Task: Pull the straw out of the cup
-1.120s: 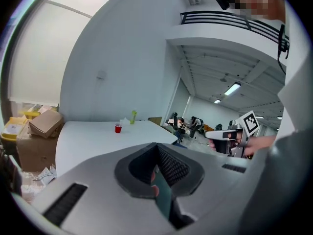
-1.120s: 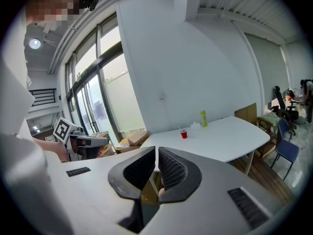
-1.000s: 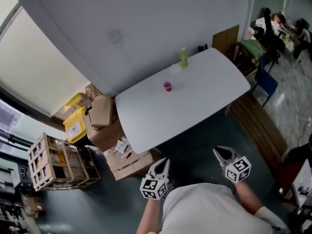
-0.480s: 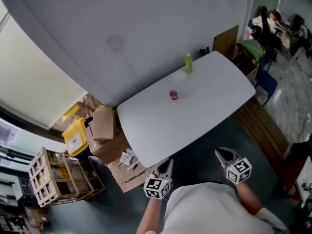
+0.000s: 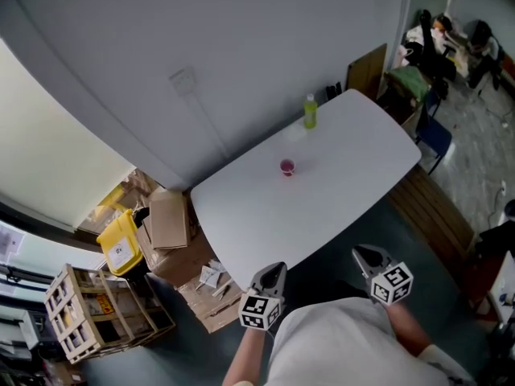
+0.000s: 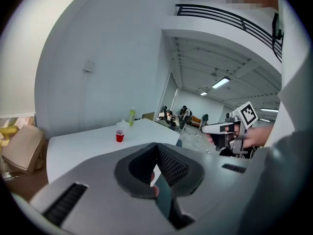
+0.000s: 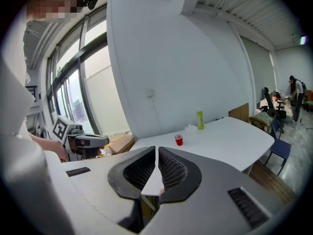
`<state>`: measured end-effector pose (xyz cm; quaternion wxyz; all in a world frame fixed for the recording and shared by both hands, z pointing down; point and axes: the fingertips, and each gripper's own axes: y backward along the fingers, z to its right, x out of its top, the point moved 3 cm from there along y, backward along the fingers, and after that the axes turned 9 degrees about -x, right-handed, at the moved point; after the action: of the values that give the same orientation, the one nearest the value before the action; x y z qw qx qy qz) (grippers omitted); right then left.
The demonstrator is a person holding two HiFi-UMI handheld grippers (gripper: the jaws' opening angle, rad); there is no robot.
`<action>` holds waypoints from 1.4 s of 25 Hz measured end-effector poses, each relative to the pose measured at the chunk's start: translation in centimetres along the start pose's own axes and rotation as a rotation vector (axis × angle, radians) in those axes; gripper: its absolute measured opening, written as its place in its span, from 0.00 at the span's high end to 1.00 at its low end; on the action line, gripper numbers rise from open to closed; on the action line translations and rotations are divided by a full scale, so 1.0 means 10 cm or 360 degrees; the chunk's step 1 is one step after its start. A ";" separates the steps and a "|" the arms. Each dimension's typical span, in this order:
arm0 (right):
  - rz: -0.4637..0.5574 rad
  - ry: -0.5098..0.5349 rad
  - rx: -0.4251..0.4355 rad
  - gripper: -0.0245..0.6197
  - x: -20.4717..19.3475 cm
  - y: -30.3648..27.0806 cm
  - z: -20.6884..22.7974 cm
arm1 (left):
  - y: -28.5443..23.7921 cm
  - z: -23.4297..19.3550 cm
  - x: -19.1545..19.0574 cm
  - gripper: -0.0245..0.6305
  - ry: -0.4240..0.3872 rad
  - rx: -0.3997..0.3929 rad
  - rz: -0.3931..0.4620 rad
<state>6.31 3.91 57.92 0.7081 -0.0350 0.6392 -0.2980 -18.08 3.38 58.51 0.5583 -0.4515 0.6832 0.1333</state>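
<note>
While we stand back from the desk (image 5: 346, 159), the little red cup (image 5: 287, 166) sits far ahead of us, well apart from both grippers. It stands upright near the middle of the desk top. The straw should be in the cup, but it is too small for us to see well, so we cannot tell which way it leans.

Our left gripper (image 5: 277, 268) is on our side of the cup, almost straight below it in the head view. Its jaws are pressed together with nothing between them. Our right gripper (image 5: 356, 252) is also on our side of the cup, but off to the right. Its jaws are pressed together too, and they hold nothing.

We think the left gripper has the straighter way to the cup, though both are about as far from it. A straw stands tall in a cup, so we guess the pull must go up.

Around the cup the desk top is bare on our side and on both sides. Only a green bottle (image 5: 310, 111) stands beyond the cup, close to the wall. So we have lots of room to reach in.
</note>
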 end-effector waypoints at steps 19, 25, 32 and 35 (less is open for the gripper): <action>-0.0114 0.0050 0.0170 0.90 0.42 -0.61 0.62 | -0.75 -0.35 0.35 0.96 -0.0007 0.0173 0.0126; -0.0142 0.0081 0.0280 0.90 0.58 -0.92 0.92 | -1.12 -0.63 0.50 0.96 -0.0075 0.0337 0.0108; -0.0187 0.0075 0.0395 0.90 0.70 -1.21 1.19 | -1.50 -0.93 0.56 0.90 -0.0069 0.0486 0.0028; -0.0201 0.0100 0.0447 0.90 0.77 -1.32 1.29 | -1.66 -1.02 0.59 0.89 -0.0063 0.0533 0.0005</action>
<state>13.29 -14.77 59.11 0.6657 0.0336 0.6096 -0.4292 -11.73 -15.68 62.14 0.6388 -0.3483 0.6855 0.0273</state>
